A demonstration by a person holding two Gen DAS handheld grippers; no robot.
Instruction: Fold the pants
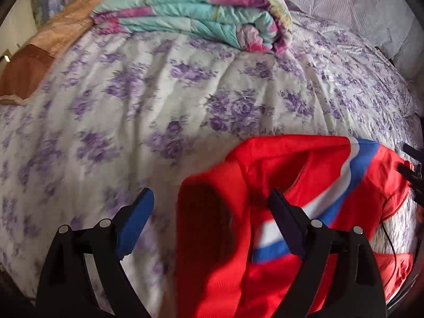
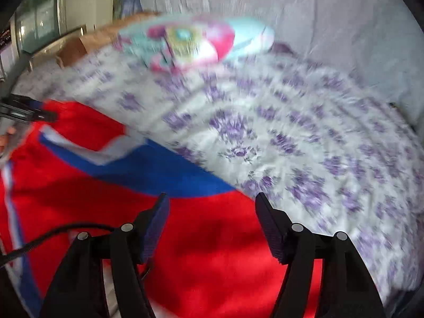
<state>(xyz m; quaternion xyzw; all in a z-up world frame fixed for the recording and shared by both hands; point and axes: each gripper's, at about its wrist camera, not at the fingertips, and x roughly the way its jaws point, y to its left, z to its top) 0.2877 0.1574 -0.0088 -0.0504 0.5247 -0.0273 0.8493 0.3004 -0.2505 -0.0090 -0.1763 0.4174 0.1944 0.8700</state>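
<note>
Red pants (image 1: pixel 291 164) with a blue and white side stripe lie bunched on the near right part of the bed. My left gripper (image 1: pixel 212 196) hangs open above their left edge; red cloth lies below the gap and the pads touch nothing. The right wrist view is blurred. There the pants (image 2: pixel 79 190) fill the lower left, and my right gripper (image 2: pixel 212 197) is open over the red cloth near the blue stripe, holding nothing. Each gripper shows at the edge of the other's view: the right one (image 1: pixel 408 169), and the left one (image 2: pixel 26 111).
A white bedspread with purple flowers (image 1: pixel 132 92) covers the bed. A folded turquoise and pink quilt (image 1: pixel 198 13) lies at the far side, an orange-brown blanket (image 1: pixel 39 53) at the far left, pale pillows (image 1: pixel 357 0) at the back right. A black cable (image 2: pixel 39 241) crosses the pants.
</note>
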